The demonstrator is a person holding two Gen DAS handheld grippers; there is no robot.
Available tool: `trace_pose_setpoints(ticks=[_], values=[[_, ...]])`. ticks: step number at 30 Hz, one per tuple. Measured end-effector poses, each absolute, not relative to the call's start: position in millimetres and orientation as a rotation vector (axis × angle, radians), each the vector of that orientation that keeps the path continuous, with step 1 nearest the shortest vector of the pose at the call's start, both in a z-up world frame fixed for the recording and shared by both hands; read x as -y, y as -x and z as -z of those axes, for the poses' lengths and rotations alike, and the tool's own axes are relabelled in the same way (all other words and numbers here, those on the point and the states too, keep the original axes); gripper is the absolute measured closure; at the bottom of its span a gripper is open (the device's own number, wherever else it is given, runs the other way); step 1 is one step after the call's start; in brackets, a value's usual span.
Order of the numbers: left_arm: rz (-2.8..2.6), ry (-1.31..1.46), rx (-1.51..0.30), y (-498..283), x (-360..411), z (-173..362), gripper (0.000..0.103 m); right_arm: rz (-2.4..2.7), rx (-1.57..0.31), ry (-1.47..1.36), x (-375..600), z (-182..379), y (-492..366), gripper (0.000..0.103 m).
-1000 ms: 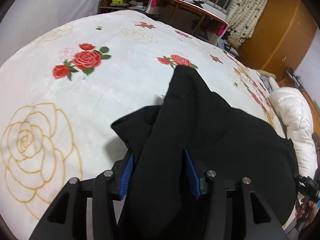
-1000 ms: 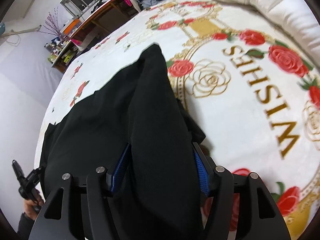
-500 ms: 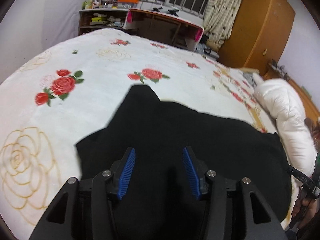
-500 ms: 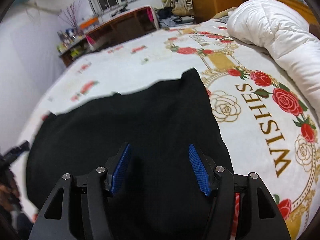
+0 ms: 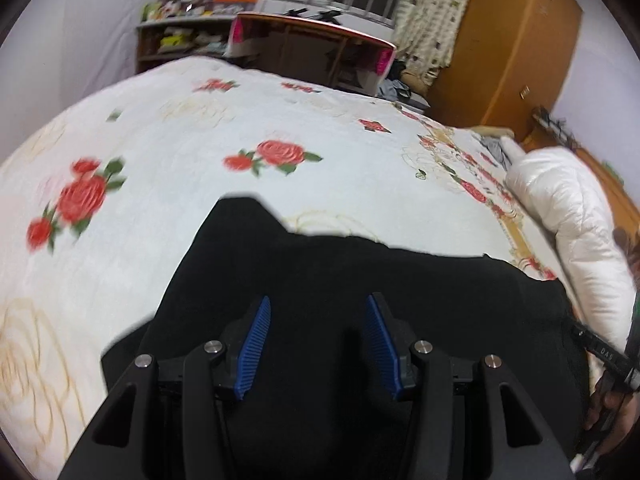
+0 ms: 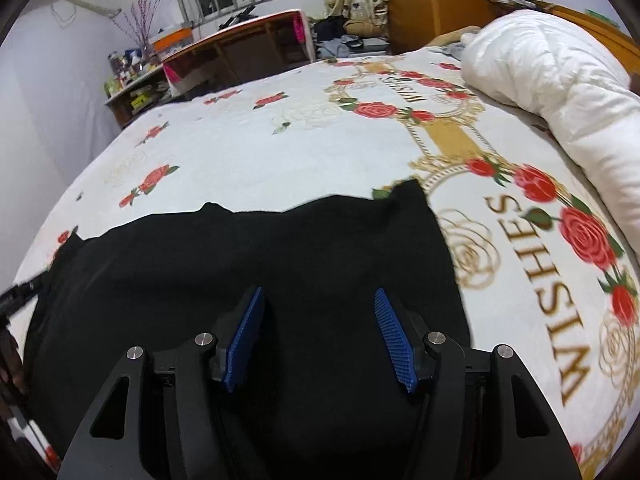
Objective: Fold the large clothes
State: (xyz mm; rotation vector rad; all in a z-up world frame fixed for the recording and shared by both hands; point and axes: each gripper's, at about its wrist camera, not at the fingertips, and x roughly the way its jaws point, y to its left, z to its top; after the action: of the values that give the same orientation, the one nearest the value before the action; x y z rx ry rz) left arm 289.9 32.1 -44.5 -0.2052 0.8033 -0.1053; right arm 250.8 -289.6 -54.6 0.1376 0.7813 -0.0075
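A large black garment (image 5: 360, 288) lies spread flat on the rose-patterned bed cover (image 5: 200, 140); it also shows in the right wrist view (image 6: 260, 264). My left gripper (image 5: 318, 320) is open and empty, hovering above the garment's left part. My right gripper (image 6: 320, 316) is open and empty above the garment's right part. The right gripper's body shows at the right edge of the left wrist view (image 5: 604, 356), and the left gripper's body shows at the left edge of the right wrist view (image 6: 20, 292).
A rolled white duvet (image 6: 560, 92) lies along the right side of the bed; it also shows in the left wrist view (image 5: 572, 216). A wooden desk (image 5: 312, 52) and cluttered shelves (image 5: 176, 40) stand behind the bed. A wooden wardrobe (image 5: 508, 40) is at the back right.
Both grippers held raised folds of the garment a second ago. They have let go; the garment now lies flat, and both grippers have pulled back and tilted upward.
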Motion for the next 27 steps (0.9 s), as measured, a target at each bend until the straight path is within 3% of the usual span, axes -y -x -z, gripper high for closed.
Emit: trace_pose_setpoints(ticks=[17, 27], values=[[0.05, 0.184, -0.867, -336, -33, 84, 0.051, 0.078, -0.912, -0.187, 318, 90, -321, 0.046], [0.081, 0.191, -0.815, -245, -30, 36, 0.051, 0.048, -0.813, -0.17, 293, 41, -213, 0.046]])
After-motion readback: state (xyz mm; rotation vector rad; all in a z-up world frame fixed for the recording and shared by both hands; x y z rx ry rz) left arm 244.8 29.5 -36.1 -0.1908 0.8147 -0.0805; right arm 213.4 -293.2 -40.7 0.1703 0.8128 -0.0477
